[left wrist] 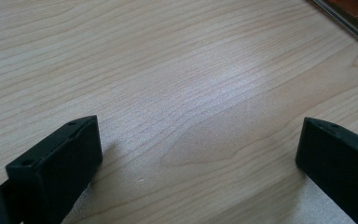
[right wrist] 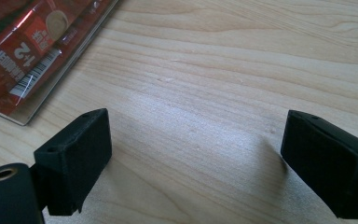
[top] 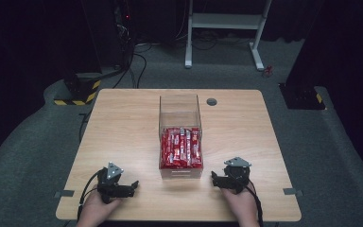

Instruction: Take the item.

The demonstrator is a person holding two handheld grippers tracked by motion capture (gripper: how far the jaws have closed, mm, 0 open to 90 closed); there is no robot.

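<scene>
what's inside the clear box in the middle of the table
The clear box holds red snack packets lying side by side in its near half; the far half looks empty. Anything under the top packets is covered, so whether more lie beneath cannot be told.

red packets cut off at frame edge, print too blurred to read, forearms cropped
</scene>
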